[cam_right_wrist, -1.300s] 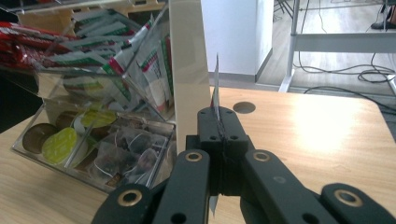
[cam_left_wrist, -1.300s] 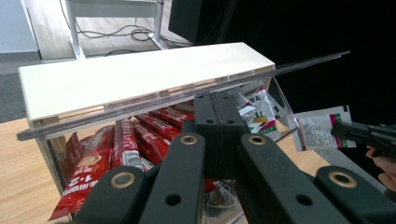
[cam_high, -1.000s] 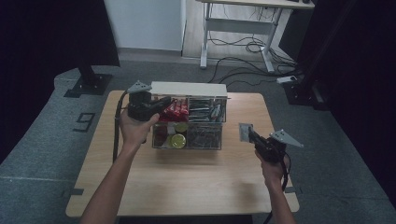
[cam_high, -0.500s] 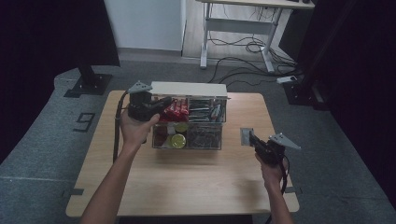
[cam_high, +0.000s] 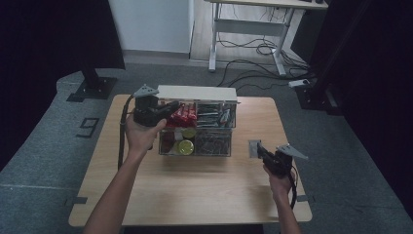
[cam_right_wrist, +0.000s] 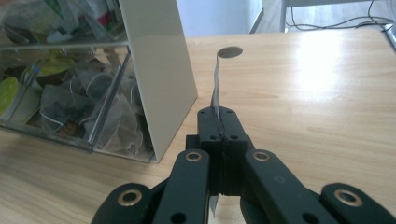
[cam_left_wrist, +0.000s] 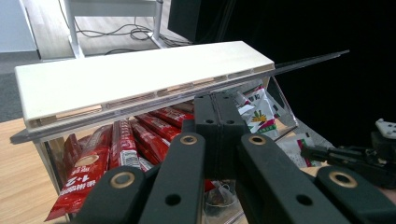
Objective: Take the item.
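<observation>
On the counter (cam_high: 195, 180) sits the clear box (cam_high: 197, 146) whose raised lid (cam_high: 197, 93) your left tool (cam_high: 171, 108) pinches, while your right tool (cam_high: 258, 148), beside it, clamps what looks like a thin grey packet (cam_high: 254, 147).

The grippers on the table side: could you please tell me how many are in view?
2. The left gripper is at the clear box's left end, under its raised lid; the right gripper is right of the box, holding a thin packet.
</observation>
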The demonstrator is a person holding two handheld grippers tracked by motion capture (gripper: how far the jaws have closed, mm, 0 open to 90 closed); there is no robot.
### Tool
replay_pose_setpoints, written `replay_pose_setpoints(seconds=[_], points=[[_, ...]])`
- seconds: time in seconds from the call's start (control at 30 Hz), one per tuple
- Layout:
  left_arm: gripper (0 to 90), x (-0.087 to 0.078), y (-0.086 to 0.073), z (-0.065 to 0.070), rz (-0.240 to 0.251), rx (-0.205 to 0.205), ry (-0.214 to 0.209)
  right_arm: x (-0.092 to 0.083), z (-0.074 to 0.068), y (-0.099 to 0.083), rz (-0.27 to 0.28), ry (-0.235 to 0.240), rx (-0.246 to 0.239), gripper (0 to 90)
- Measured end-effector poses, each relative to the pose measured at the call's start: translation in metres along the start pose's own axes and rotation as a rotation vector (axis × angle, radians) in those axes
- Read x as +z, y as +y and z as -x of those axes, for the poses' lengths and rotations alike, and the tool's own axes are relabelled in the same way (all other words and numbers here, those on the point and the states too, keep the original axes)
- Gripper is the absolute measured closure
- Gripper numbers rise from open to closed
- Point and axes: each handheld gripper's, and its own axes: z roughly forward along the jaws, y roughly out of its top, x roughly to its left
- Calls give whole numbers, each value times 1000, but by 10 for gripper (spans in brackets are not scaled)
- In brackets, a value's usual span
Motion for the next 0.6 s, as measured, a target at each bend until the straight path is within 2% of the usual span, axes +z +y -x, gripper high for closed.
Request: replay_pose_setpoints(seconds=[0.33, 0.6], points=[[900, 0, 0, 0, 1, -2, 1, 12, 1, -13, -49, -6, 3, 892], [900, 0, -1, 1, 0, -2, 2, 18, 11, -22, -77, -29, 18, 891]])
